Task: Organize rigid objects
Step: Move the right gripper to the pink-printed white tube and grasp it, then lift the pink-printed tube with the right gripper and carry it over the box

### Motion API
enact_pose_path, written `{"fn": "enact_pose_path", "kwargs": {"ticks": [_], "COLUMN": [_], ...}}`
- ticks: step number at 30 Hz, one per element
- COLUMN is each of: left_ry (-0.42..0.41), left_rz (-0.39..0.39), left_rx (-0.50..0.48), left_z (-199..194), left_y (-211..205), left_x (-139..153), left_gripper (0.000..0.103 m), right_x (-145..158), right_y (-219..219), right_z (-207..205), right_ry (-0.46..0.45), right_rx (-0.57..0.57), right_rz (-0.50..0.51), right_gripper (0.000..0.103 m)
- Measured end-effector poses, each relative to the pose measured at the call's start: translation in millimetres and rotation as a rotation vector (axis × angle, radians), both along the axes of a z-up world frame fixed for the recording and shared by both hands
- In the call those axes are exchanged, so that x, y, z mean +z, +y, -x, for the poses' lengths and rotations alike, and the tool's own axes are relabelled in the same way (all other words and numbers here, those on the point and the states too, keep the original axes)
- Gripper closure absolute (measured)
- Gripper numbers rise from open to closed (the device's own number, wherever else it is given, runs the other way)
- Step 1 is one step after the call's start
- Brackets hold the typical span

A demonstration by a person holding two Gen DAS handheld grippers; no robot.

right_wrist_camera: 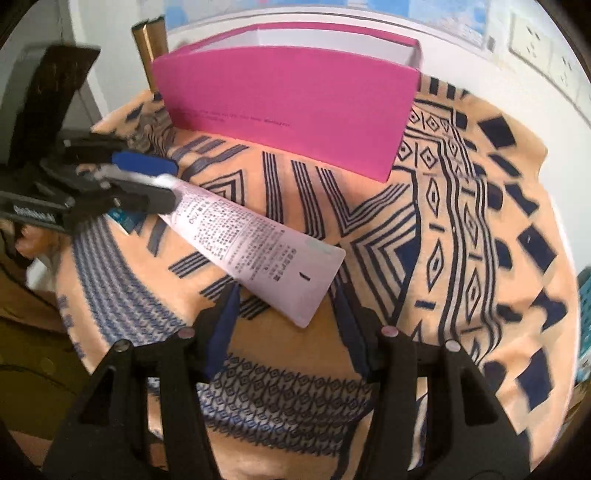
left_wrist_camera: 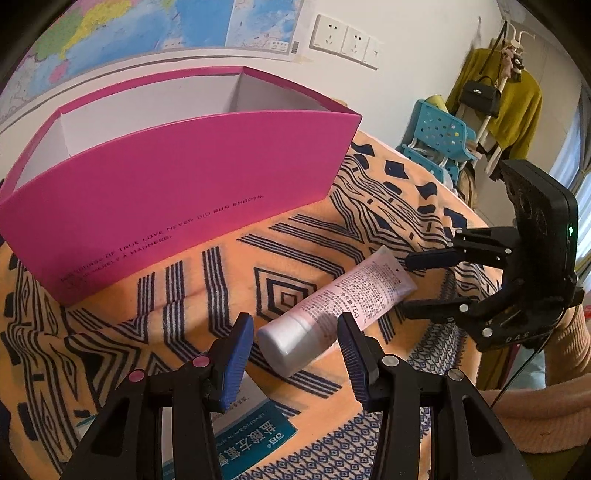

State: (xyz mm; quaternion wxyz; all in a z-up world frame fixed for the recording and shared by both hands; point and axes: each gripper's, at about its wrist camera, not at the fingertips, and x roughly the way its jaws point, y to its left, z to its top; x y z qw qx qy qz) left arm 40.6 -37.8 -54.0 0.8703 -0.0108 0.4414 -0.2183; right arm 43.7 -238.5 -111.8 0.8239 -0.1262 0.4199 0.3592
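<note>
Nearest the left wrist lens, the left claw [left_wrist_camera: 297,345] stands partly open with its blue pads either side of the silver cap end of a pale pink tube [left_wrist_camera: 334,312]; a gap shows between each pad and the cap, so nothing is clamped; under the left finger a teal-and-white printed carton [left_wrist_camera: 240,435] lies on the cloth, a thing the right wrist view shows only as a small blue corner beneath the other claw; the tube lies flat on the patterned orange cloth [left_wrist_camera: 207,280] covering the bench, cap toward the left claw and flat crimped end toward the right claw [left_wrist_camera: 404,282], which this view shows from the side, its two fingers parted above and below the crimp; whether they touch it I cannot tell from here; the right wrist view looks down its own fingers at the right claw [right_wrist_camera: 286,304], and there the crimped end of the tube [right_wrist_camera: 258,243] sits between the parted pads, close to both; contact cannot be made out; beyond it the left claw [right_wrist_camera: 147,181] appears blurred over the cap end; a pink box [left_wrist_camera: 177,184], open-topped with white inner walls, stands behind the tube in both views; only the left view shows the wall map [left_wrist_camera: 147,26], sockets [left_wrist_camera: 345,38] and a blue plastic rack [left_wrist_camera: 439,140].
</note>
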Motion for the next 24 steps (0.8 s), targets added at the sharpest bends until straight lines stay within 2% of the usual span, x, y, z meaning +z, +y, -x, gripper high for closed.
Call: {"fn": "enact_pose_path", "kwargs": {"ticks": [7, 16, 17, 24], "left_ry": [0.008, 0.019, 0.022, 0.033], "left_rz": [0.019, 0.033, 0.033, 0.053], "left_rx": [0.032, 0.062, 0.07, 0.082], "left_z": [7.7, 12.8, 12.7, 17.3], "left_y": [5.6, 7.9, 8.2, 9.4], "left_x": [-1.5, -1.9, -2.0, -1.0], "left_gripper": [0.056, 0.059, 0.062, 0.067], "right_x": [-0.9, -2.8, -3.0, -6.6], "right_y": [-12.6, -15.1, -16.4, -20.0], "right_z": [-6.8, -10.6, -11.8, -17.9], "right_ry": [0.088, 0.123, 0.129, 0.163], "right_rx": [-0.068, -0.099, -0.104, -0.132], "right_rz": [-0.16, -0.237, -0.248, -0.302], "right_gripper": [0.045, 0.045, 0.045, 0.045]}}
